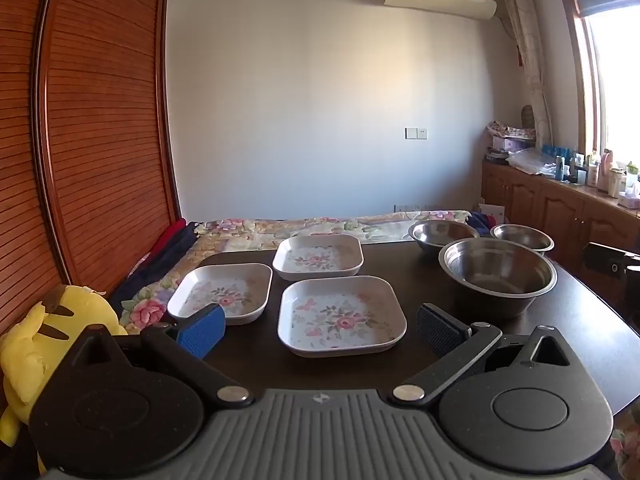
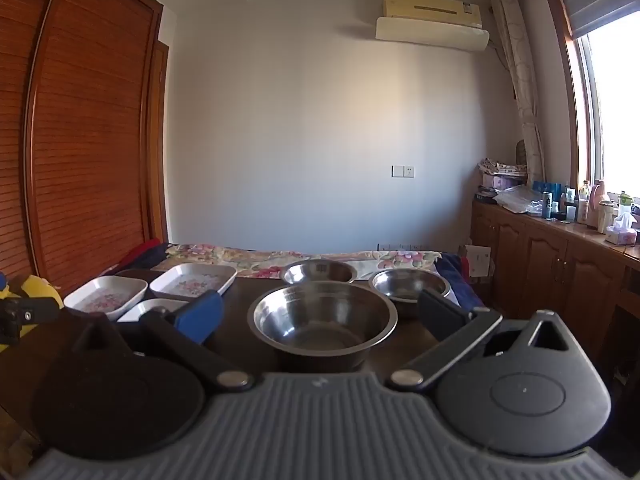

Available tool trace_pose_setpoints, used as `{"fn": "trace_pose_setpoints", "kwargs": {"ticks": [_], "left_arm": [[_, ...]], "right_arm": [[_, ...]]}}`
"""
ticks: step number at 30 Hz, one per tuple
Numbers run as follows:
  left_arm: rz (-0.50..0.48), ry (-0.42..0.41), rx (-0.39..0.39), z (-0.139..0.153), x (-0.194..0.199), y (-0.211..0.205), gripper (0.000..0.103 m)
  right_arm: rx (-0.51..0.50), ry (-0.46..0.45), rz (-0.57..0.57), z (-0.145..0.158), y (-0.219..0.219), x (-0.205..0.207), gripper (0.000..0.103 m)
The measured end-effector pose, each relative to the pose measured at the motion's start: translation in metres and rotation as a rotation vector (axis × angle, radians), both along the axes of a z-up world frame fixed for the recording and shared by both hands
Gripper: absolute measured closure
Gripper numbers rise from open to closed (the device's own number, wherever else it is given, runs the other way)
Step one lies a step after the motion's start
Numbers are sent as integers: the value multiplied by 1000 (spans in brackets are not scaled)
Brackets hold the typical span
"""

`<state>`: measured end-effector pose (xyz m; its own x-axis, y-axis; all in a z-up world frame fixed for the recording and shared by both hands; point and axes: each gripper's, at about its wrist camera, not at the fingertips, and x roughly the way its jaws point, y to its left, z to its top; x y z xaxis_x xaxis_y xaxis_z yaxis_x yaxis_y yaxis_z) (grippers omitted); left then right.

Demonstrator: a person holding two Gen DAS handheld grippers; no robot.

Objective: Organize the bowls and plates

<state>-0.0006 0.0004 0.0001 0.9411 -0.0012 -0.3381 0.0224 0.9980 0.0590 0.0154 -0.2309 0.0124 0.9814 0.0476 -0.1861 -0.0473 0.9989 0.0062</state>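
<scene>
Three square white plates with flower prints lie on the dark table (image 1: 420, 280): a near one (image 1: 342, 316), a left one (image 1: 222, 292) and a far one (image 1: 318, 257). Three steel bowls stand to their right: a large one (image 1: 497, 276), a far one (image 1: 442, 234) and a small one (image 1: 522, 237). My left gripper (image 1: 320, 330) is open and empty, just short of the near plate. My right gripper (image 2: 320, 314) is open and empty, with the large bowl (image 2: 322, 320) in front of it between the fingers. The plates also show at the left of the right wrist view (image 2: 106, 297).
A yellow plush toy (image 1: 44, 344) sits at the table's left edge. A bed with a floral cover (image 1: 320, 226) lies beyond the table. A wooden wardrobe (image 1: 80, 140) stands left, and a cabinet with bottles (image 1: 560, 200) runs along the right wall.
</scene>
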Motion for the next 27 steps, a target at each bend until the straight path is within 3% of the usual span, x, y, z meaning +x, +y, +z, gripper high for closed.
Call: {"fn": "trace_pose_setpoints", "kwargs": {"ticks": [27], "left_arm": [[-2, 8, 15, -1, 0, -1, 0]], "right_arm": [[7, 8, -4, -2, -4, -1, 0]]}}
